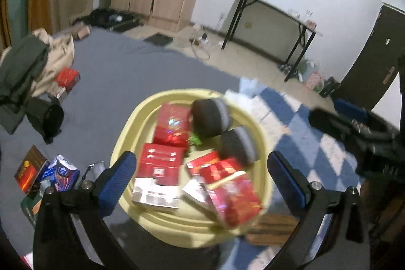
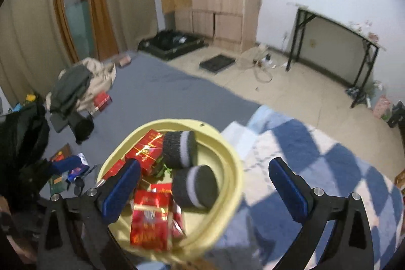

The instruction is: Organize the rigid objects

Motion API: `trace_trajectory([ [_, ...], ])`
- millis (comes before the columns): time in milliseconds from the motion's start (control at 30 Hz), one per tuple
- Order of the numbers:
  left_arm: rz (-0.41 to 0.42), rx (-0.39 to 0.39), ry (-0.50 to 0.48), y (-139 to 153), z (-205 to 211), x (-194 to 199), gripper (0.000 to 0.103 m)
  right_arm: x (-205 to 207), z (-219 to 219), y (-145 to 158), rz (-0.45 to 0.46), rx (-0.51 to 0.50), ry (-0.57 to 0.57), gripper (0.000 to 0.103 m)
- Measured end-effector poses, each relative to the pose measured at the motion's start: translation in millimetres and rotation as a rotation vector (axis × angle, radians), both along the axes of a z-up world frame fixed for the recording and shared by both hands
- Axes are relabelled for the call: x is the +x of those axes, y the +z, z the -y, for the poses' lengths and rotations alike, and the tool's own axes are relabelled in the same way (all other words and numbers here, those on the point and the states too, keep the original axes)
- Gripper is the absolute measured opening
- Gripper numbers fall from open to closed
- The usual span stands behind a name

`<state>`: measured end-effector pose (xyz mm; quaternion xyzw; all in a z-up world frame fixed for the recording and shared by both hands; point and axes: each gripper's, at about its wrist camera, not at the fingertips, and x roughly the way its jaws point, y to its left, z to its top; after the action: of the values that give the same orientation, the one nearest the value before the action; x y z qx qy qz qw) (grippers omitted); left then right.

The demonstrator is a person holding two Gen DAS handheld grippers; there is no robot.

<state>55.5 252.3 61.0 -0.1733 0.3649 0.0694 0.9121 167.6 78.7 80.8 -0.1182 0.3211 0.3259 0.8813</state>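
Yellow plastic basin [image 1: 263, 141] on the bed, straight ahead of both claws, packed with red boxes [image 1: 162, 163] and two dark foam rolls [image 1: 210, 120]. Left claw [image 1: 200, 181] wide open, empty, nearer the boxes. Right claw [image 2: 205, 187] likewise agape, empty, rolls ahead. Loose packets [image 1: 62, 172] lower left; blue checked blanket [image 2: 329, 156] to the right.

Legible text: none. Red boxes [image 1: 162, 163] in the yellow basin [image 1: 263, 143] carry gold and white printing, too blurred to read. Blue packet [image 1: 62, 172] and brown book cover [image 1: 30, 168] on the grey bedsheet: markings indistinct.
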Motion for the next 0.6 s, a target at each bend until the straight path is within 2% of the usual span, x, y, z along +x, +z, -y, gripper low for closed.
trace_trajectory([
  [133,0.073,0.047,0.052,34.3,28.8,-23.3,0.103,-40.8,57.5,23.1,0.064,0.036,-0.007,0.103],
  [233,0.110,-0.007,0.130,36.5,46.1,-49.9,0.103,-65.5,97.1,31.3,0.083,0.057,0.007,0.103],
  [300,0.098,0.012,0.144,30.1,61.0,-57.4,0.103,-74.6,117.6,30.7,0.077,0.058,0.024,0.103],
  [333,0.096,0.047,0.149,25.5,71.2,-61.8,0.103,-78.1,125.8,27.5,0.069,0.059,0.040,0.103],
  [400,0.079,0.086,0.187,18.4,82.2,-65.8,0.103,-84.3,139.9,14.1,0.063,0.048,0.079,0.103],
  [433,0.067,0.079,0.212,11.0,86.3,-67.6,0.103,-86.6,144.1,6.3,0.064,0.039,0.089,0.103],
  [500,0.055,0.056,0.286,-5.9,93.8,-75.2,0.103,-89.3,152.1,-15.6,0.067,0.019,0.106,0.103],
  [600,0.051,0.088,0.426,-45.4,107.9,-95.4,0.103,-84.4,159.3,-47.6,0.059,-0.015,0.116,0.103],
])
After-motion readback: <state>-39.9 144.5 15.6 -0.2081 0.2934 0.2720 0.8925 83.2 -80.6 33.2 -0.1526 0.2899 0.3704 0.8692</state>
